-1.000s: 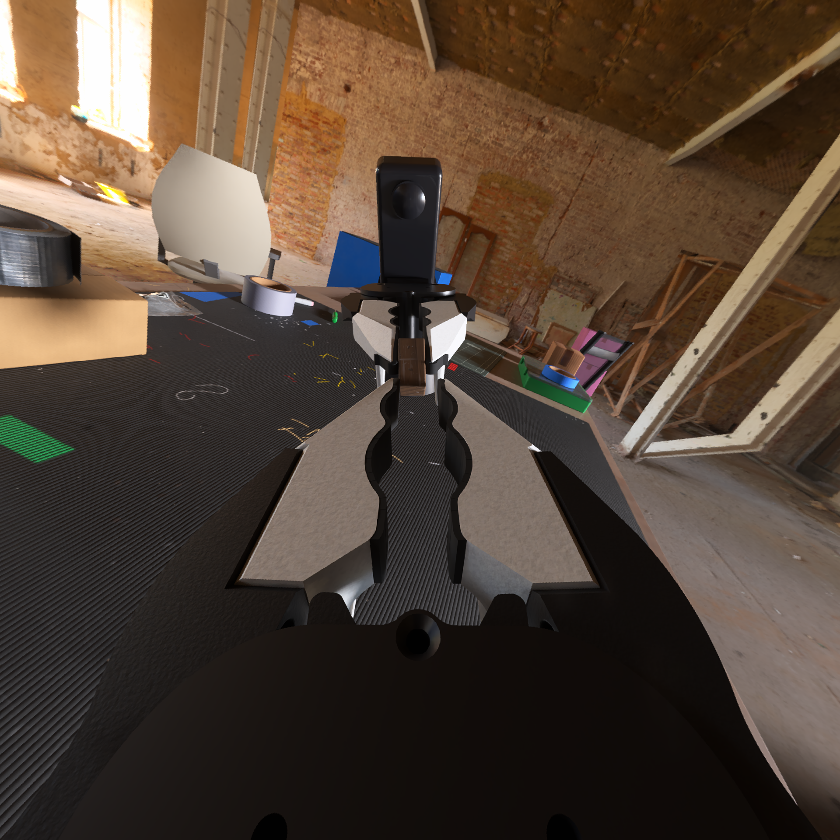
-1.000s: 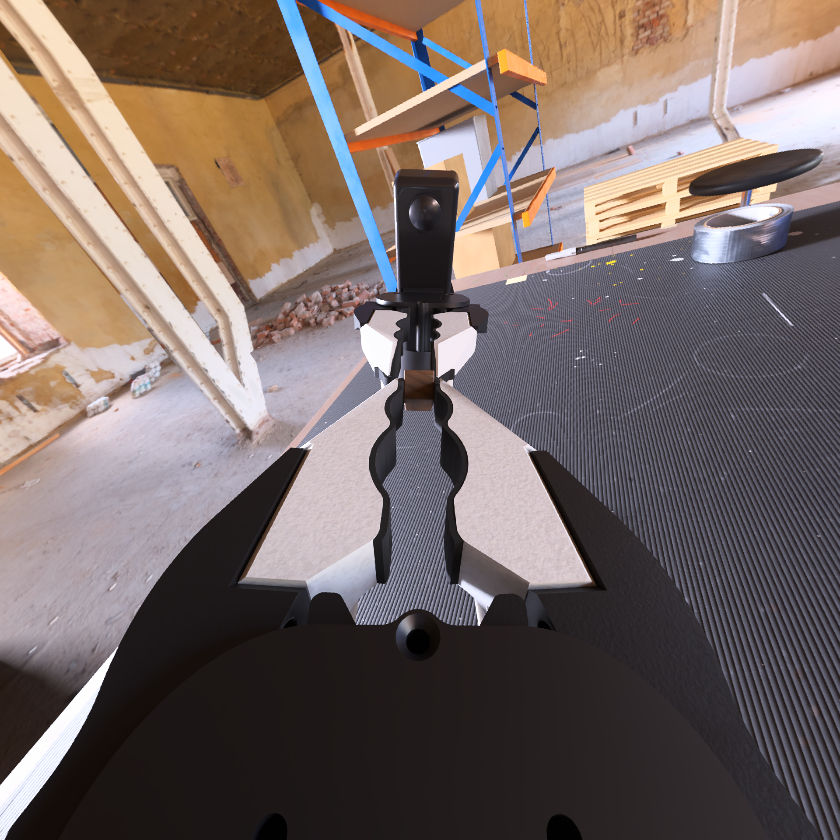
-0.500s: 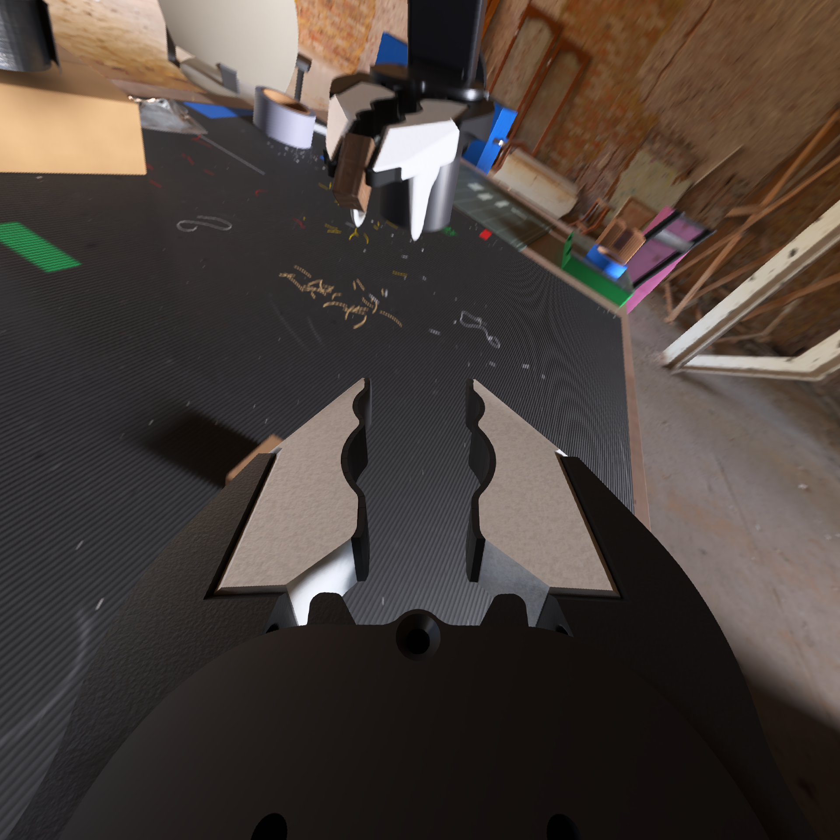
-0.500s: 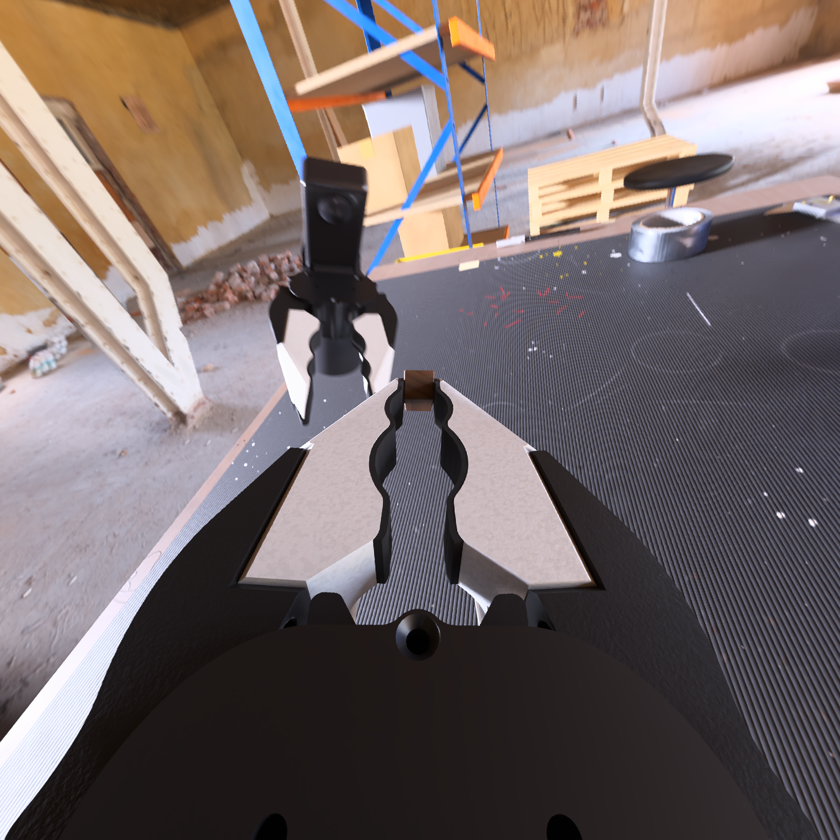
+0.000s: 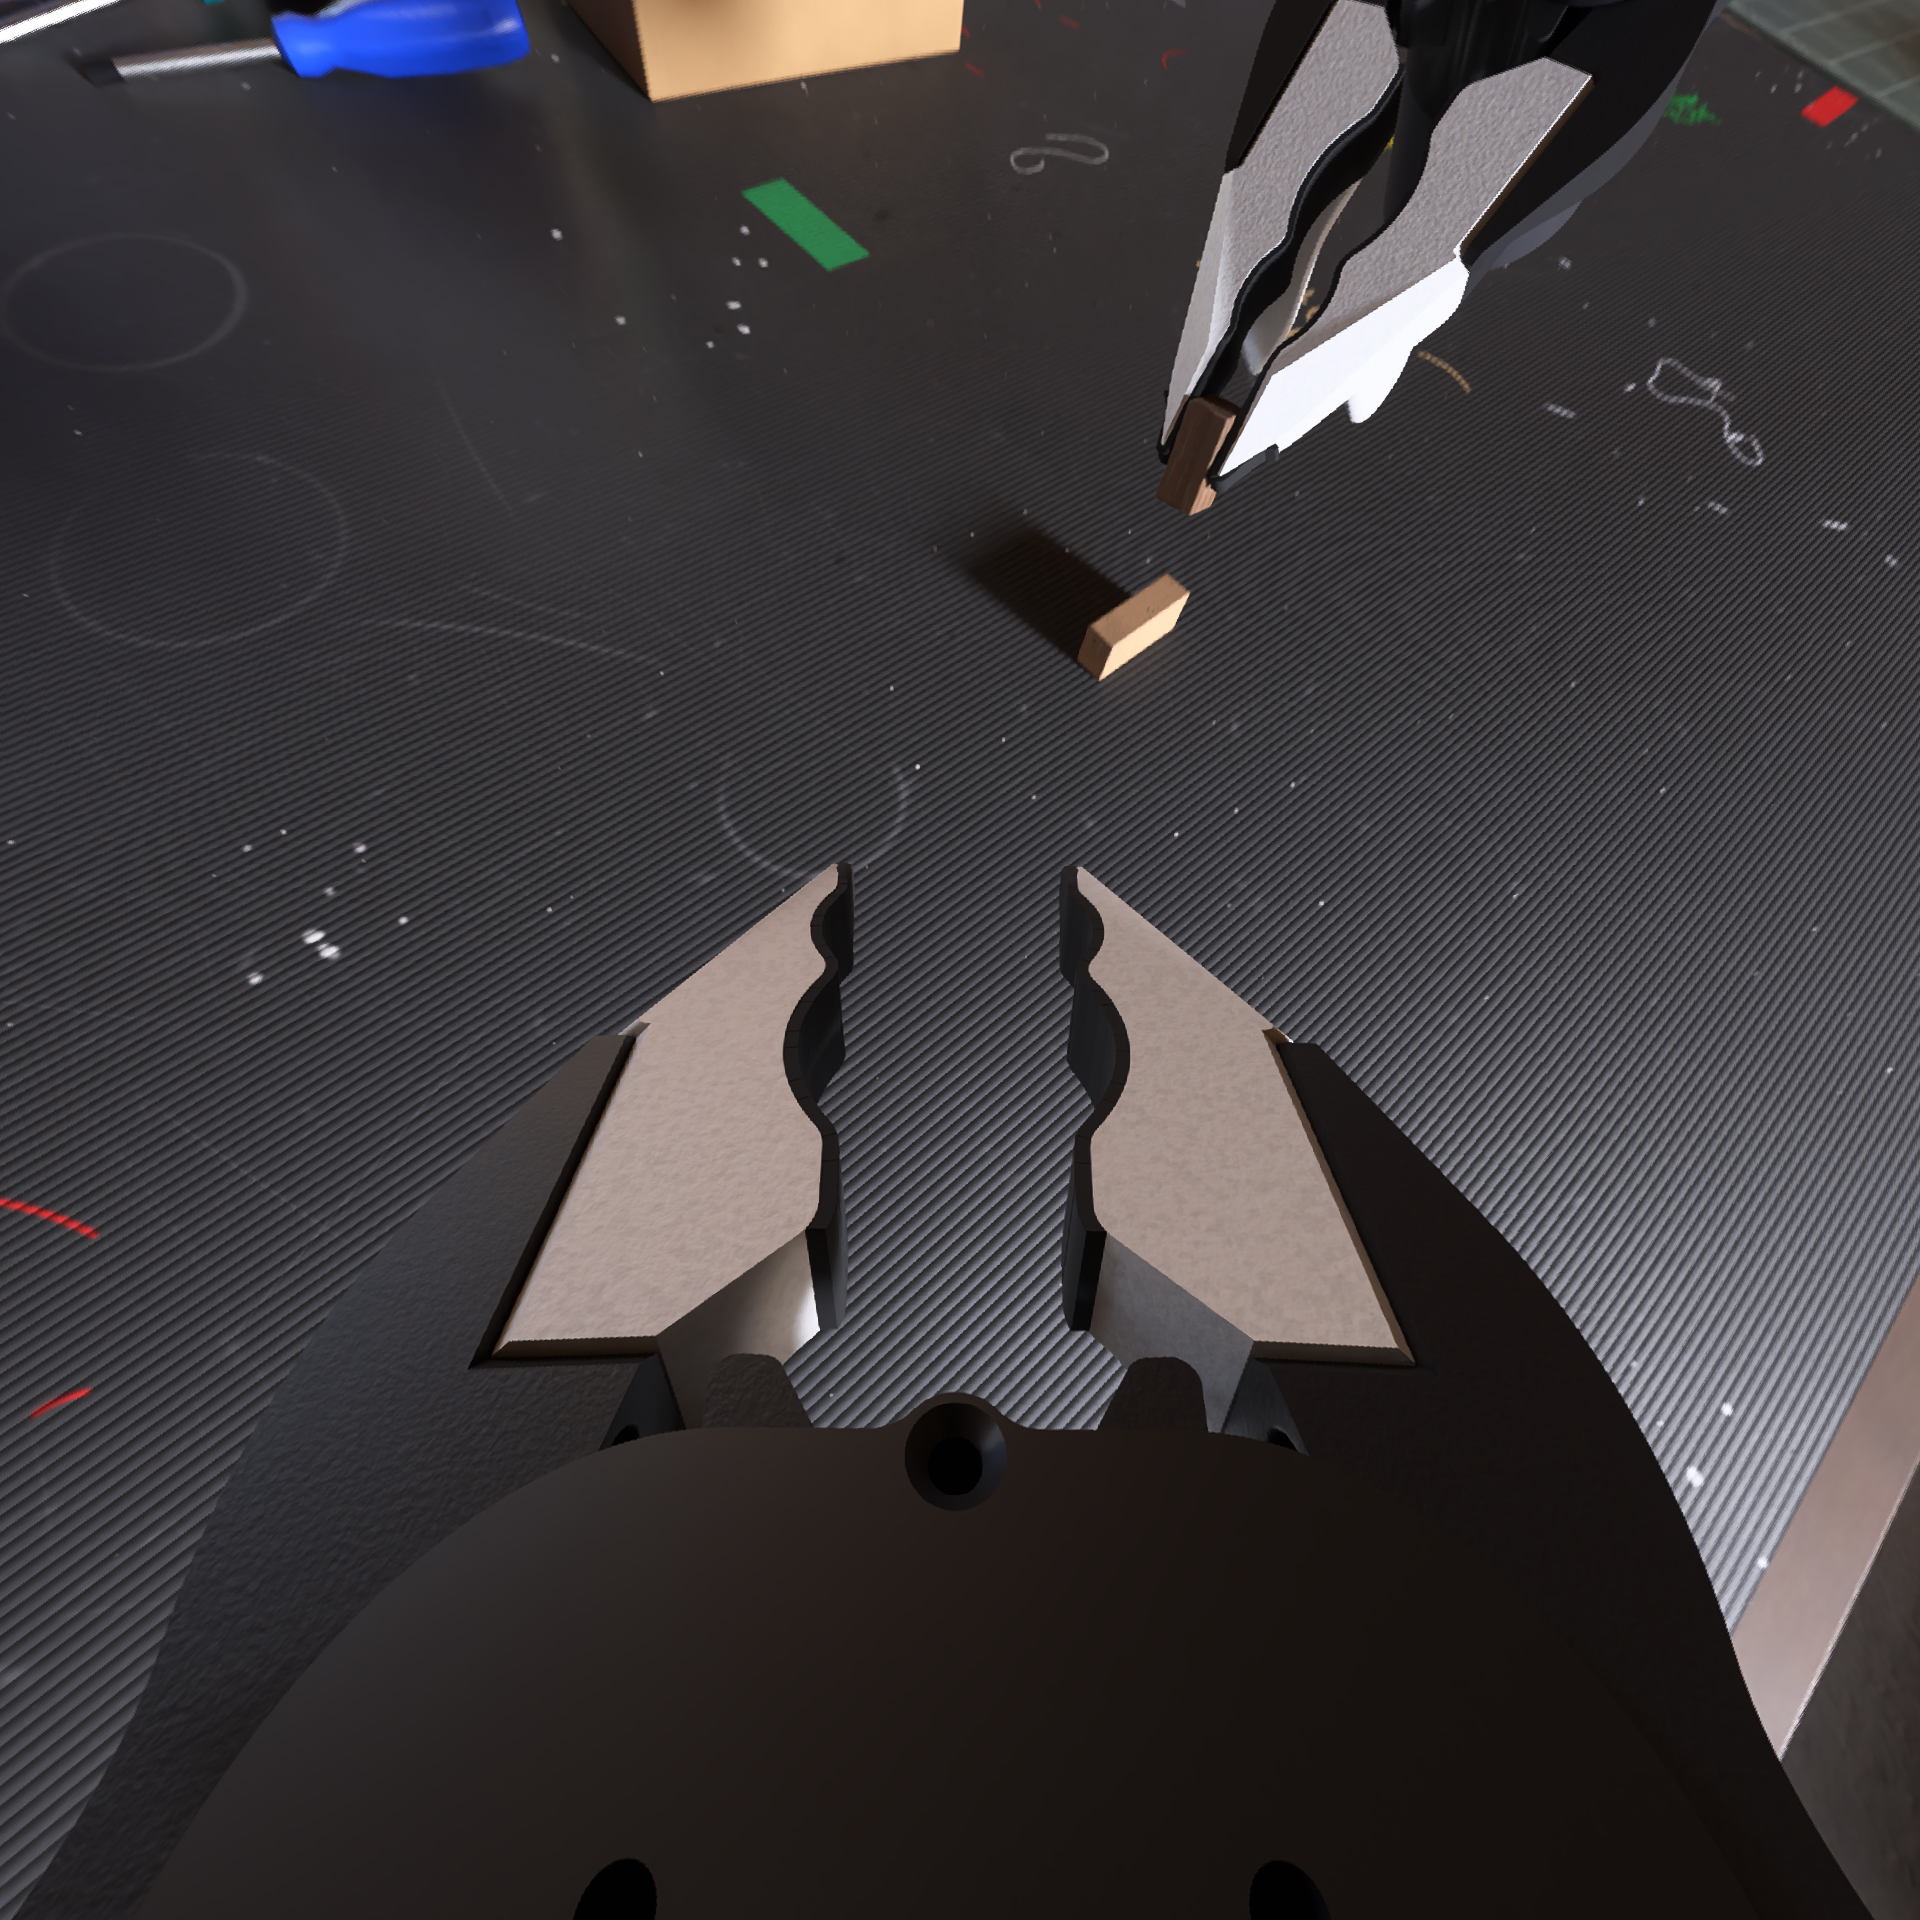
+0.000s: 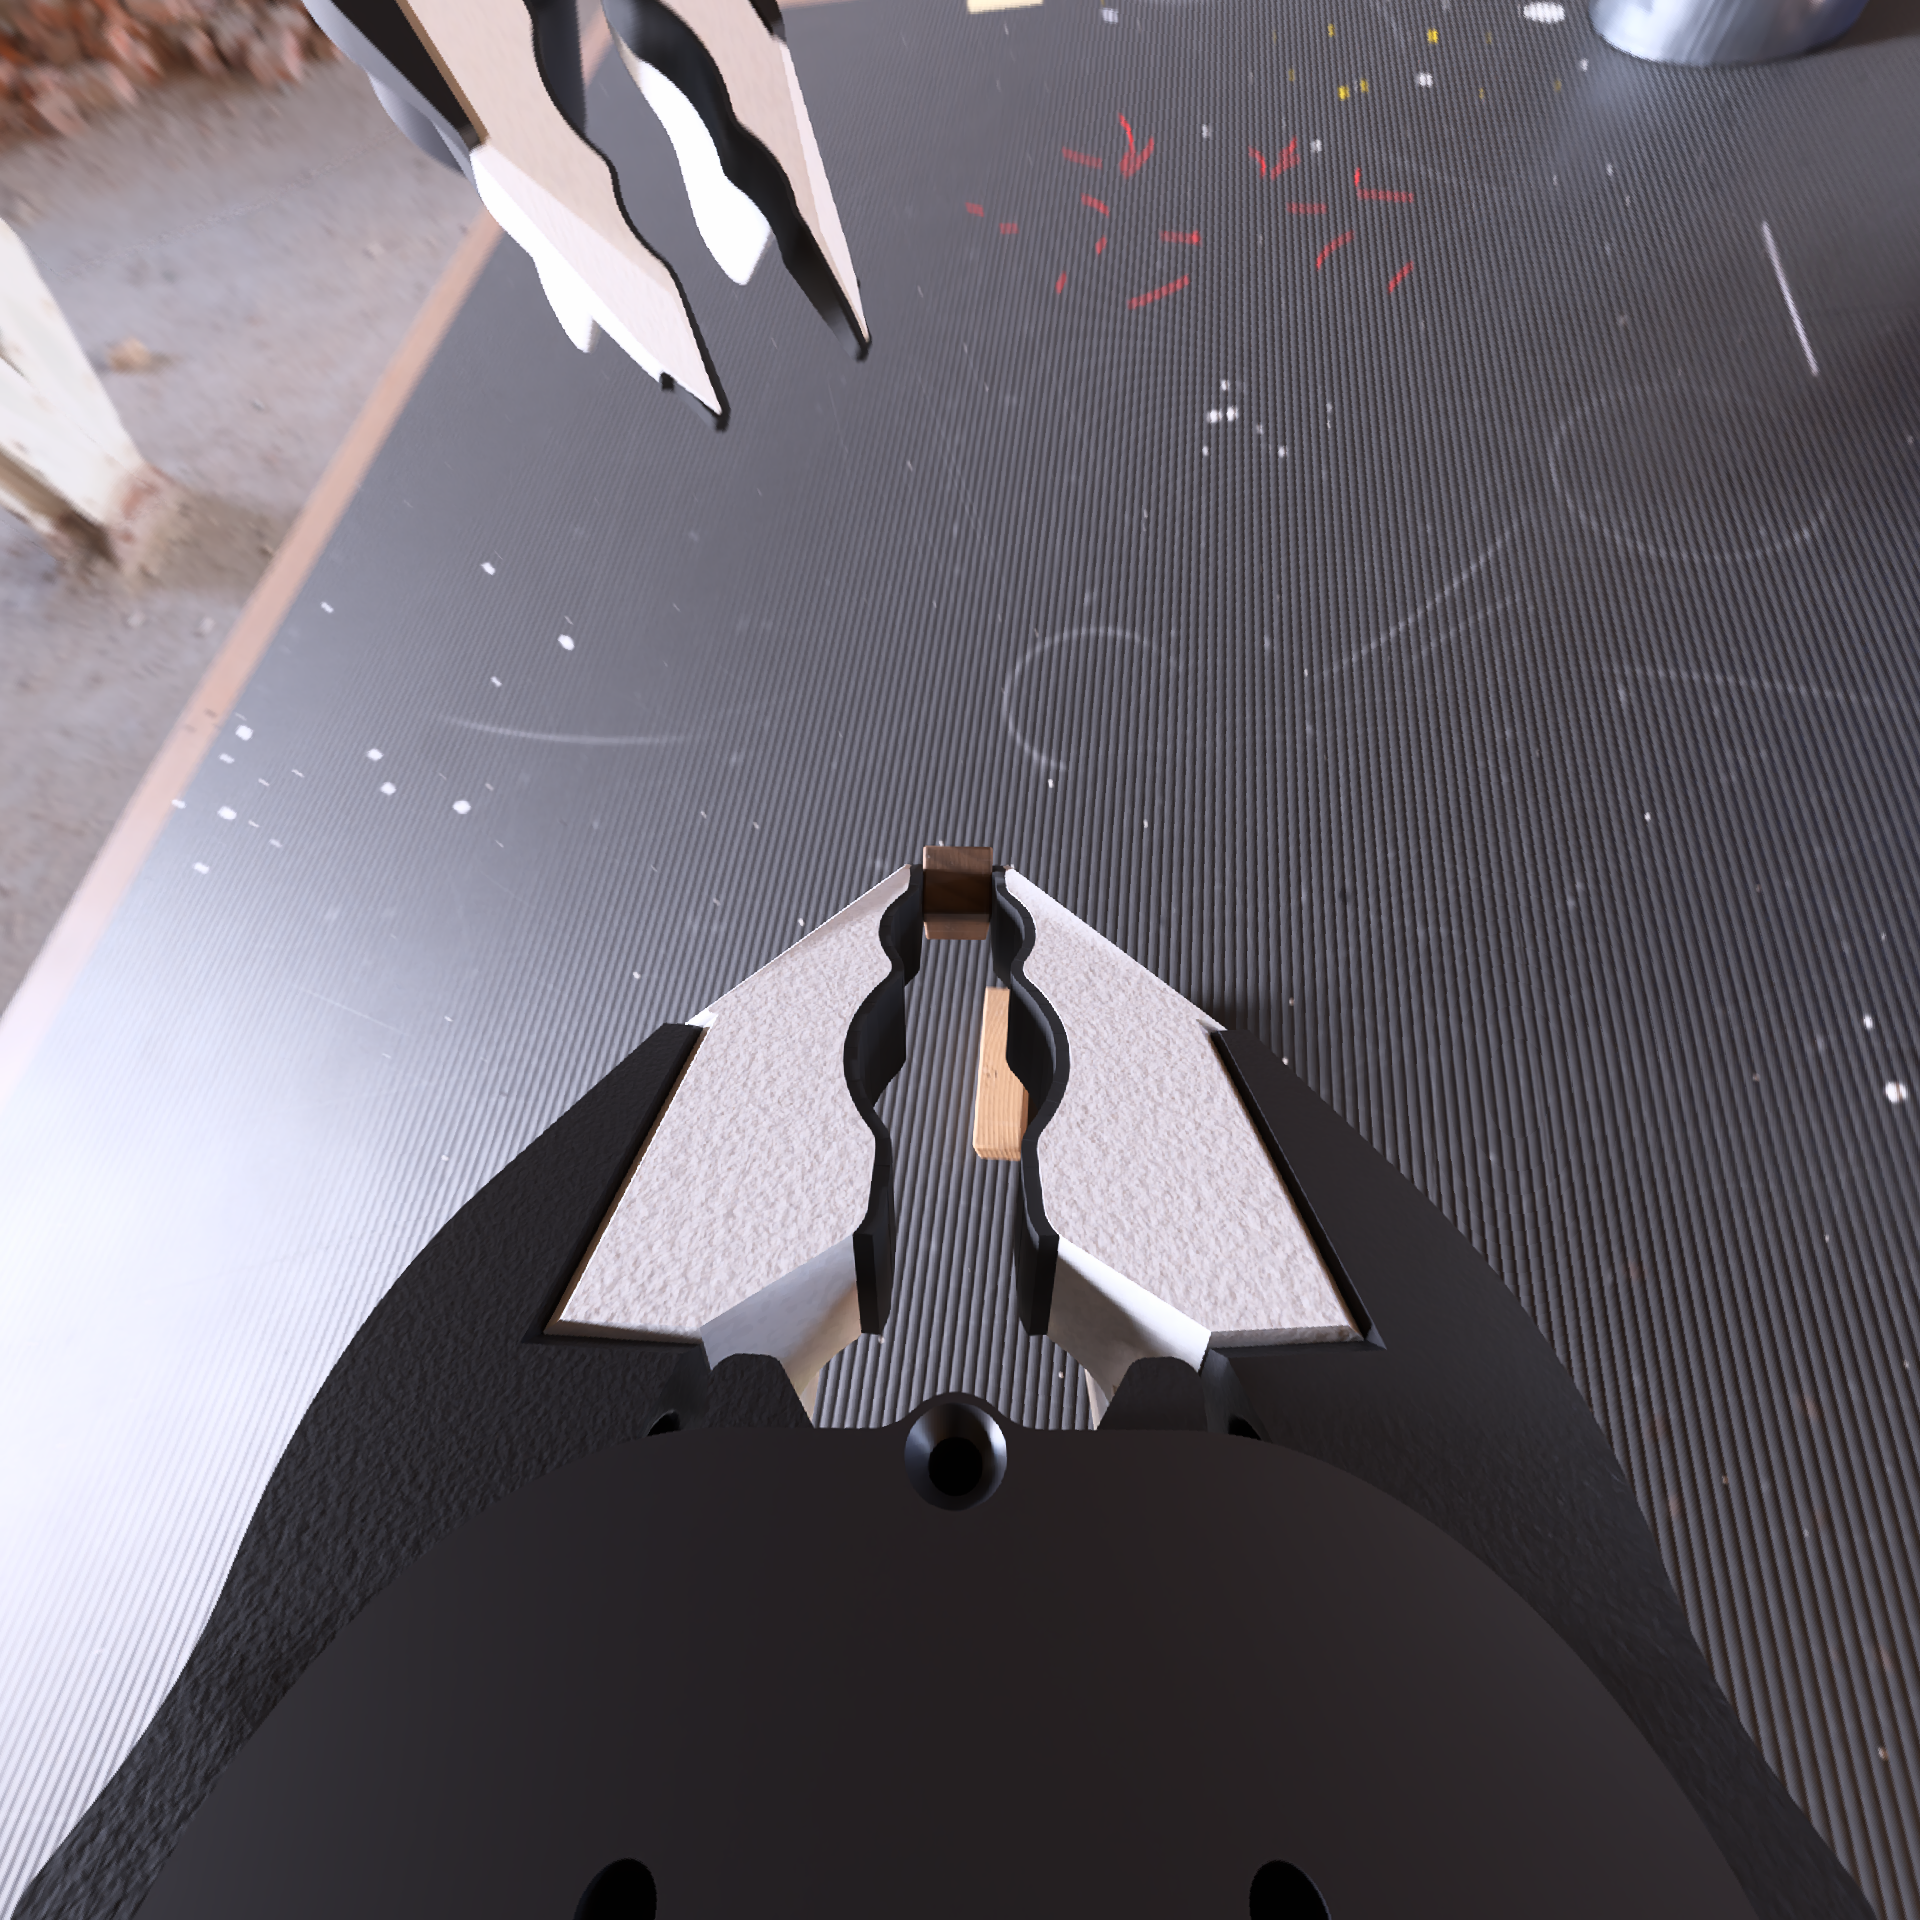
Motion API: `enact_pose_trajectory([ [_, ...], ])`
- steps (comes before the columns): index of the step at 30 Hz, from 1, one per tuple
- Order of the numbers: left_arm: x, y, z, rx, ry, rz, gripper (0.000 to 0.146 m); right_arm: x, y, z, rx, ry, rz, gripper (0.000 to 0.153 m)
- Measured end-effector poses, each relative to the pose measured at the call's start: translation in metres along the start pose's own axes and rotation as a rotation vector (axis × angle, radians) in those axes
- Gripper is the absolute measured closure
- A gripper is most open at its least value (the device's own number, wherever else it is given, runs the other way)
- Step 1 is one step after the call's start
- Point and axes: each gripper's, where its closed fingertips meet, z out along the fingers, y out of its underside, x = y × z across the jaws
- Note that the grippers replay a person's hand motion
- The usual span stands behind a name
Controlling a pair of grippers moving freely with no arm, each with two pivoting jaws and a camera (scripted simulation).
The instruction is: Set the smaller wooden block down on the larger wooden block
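Note:
The smaller wooden block (image 6: 956,902) is dark brown and held at the fingertips of my right gripper (image 6: 958,883), which is shut on it. In the left wrist view the right gripper (image 5: 1210,462) holds this block (image 5: 1188,468) tilted, a little above and just beyond the larger block (image 5: 1135,627). The larger block is light wood and lies flat on the black mat. In the right wrist view it (image 6: 997,1070) shows between my fingers, partly hidden by the right finger. My left gripper (image 5: 956,883) is open and empty, near of the larger block; it also shows in the right wrist view (image 6: 790,379).
A cardboard box (image 5: 790,42) and a blue-handled screwdriver (image 5: 405,26) lie at the far side. A green patch (image 5: 805,223) is on the mat. A grey tape roll (image 6: 1714,26) stands far off. The table edge (image 5: 1818,1558) runs at the right; it also shows in the right wrist view (image 6: 260,623).
My left gripper let go of the small block, opened and drew back. Both grippers tilted down toward the mat. The right gripper carried the small block to just above the larger block.

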Motion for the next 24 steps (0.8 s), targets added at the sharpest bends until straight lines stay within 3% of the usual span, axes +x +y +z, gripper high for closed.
enact_pose_trajectory([
  [12,-0.003,0.028,0.023,-0.071,-0.013,0.021,0.108,0.013,0.056,0.017,-0.247,0.203,-0.103,0.14],
  [14,-0.004,0.029,0.02,-0.071,-0.024,0.031,0.109,0.014,0.059,0.015,-0.275,0.219,-0.109,0.115],
  [17,-0.007,0.034,0.018,-0.094,-0.038,0.053,0.112,0.008,0.043,0.009,-0.25,0.225,-0.159,0.113],
  [19,-0.007,0.036,0.019,-0.105,-0.035,0.058,0.112,-0.004,0.02,0.017,-0.184,0.176,-0.186,0.129],
  [24,-0.004,0.039,0.021,-0.11,-0.034,0.075,0.113,-0.018,-0.014,0.076,-0.191,0.043,-0.191,0.141],
])
